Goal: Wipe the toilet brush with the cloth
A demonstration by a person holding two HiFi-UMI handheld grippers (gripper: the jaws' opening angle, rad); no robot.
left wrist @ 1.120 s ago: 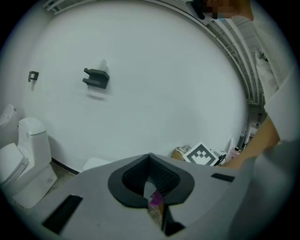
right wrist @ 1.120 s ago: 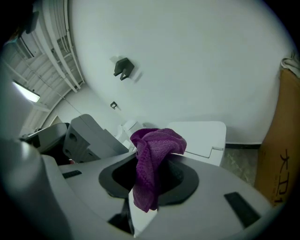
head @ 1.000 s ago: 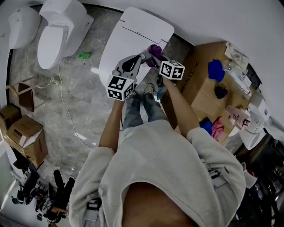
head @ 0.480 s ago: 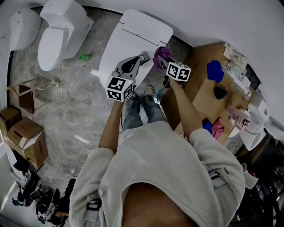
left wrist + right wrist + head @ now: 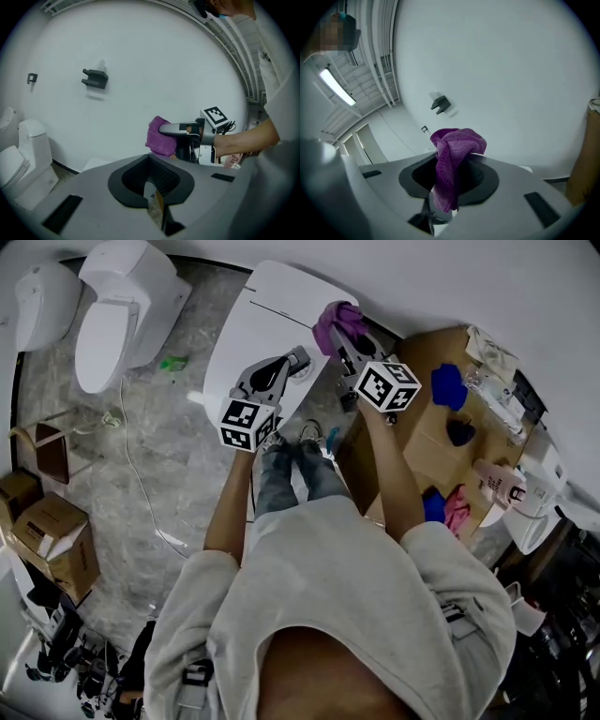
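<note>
Right gripper (image 5: 342,337), clamping the purple cloth (image 5: 335,319), has pulled away from the closed left gripper (image 5: 299,360). Wiping looks paused.

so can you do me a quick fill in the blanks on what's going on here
1. The cloth is held by the person's ___ gripper.
2. The cloth is ___ in colour.
3. The bracket on the wall is ___ in colour.

Missing words: right; purple; black
</note>
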